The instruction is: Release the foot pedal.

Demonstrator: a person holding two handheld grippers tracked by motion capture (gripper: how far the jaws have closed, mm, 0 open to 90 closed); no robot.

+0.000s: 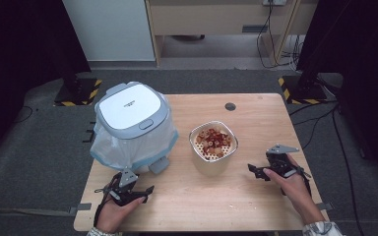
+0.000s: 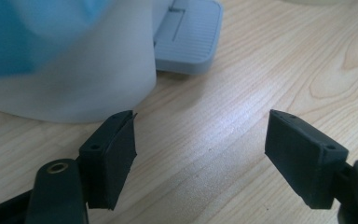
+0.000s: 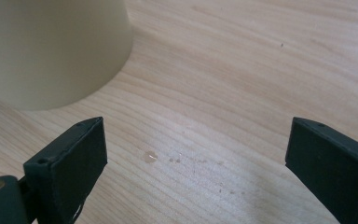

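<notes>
Apparently at the approach stage, nothing gripped yet. Left gripper (image 1: 128, 189) low at near left, jaws spread wide and empty, just short of the pedal bin (image 1: 133, 125): smooth white plastic, crinkly bag liner, ribbed grey pedal (image 2: 186, 35). Right gripper (image 1: 268, 168) likewise wide, empty, beside the cream tapered bucket (image 1: 212, 147) of food scraps mid-table. Next probably: pressing the pedal, clasping the bucket's smooth wall.

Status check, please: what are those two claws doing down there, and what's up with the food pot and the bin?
Left claw open, empty, by the bin. Right claw open, empty, beside the pot of food. Bin lid shut. Nothing between claws and pot.
</notes>
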